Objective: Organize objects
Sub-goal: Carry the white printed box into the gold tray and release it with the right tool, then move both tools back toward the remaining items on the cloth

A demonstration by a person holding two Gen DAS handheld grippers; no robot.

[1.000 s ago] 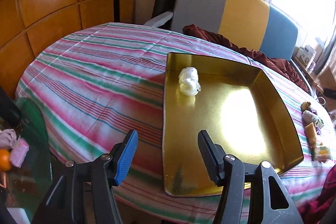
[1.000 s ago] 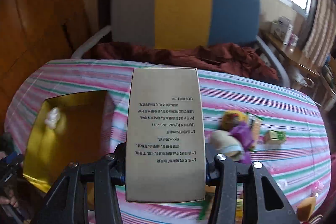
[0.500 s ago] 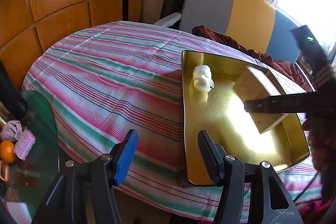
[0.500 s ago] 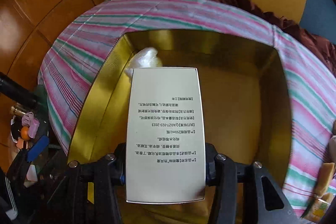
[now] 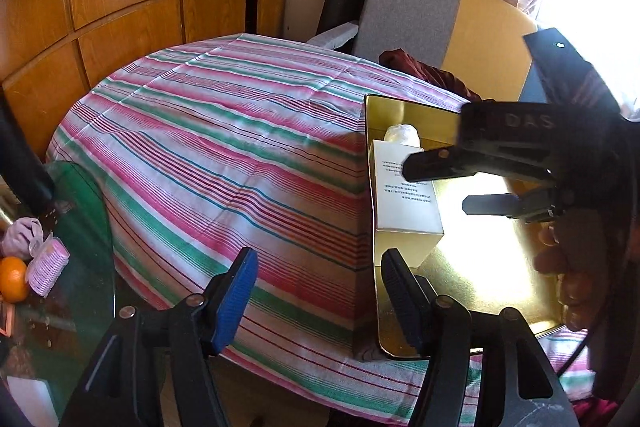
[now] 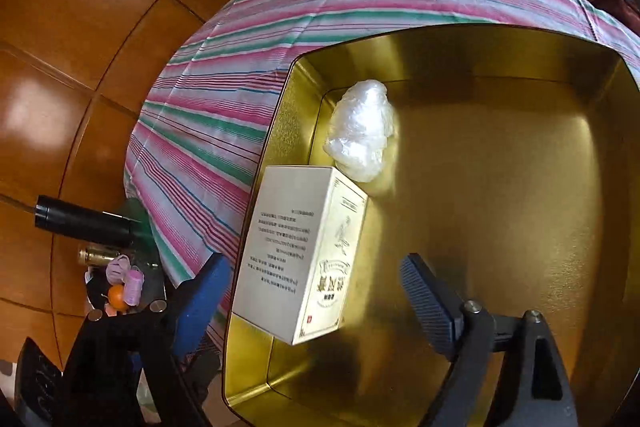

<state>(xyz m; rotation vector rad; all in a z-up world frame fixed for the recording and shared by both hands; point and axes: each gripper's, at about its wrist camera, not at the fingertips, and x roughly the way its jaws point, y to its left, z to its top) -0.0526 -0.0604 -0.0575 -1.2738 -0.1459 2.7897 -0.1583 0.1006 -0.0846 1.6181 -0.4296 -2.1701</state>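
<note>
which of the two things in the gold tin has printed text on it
The cream carton, lying along the gold tin's left wall: rows of small print cover it. The clear plastic bundle beyond it is crumpled wrap with no print.

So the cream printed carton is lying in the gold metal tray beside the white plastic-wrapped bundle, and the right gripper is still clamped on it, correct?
Not quite. The right gripper is no longer clamped: its fingers are opening and stand clear of the cream printed carton, as the right wrist view shows. The rest holds: the carton lies in the gold metal tray beside the white plastic-wrapped bundle.
</note>
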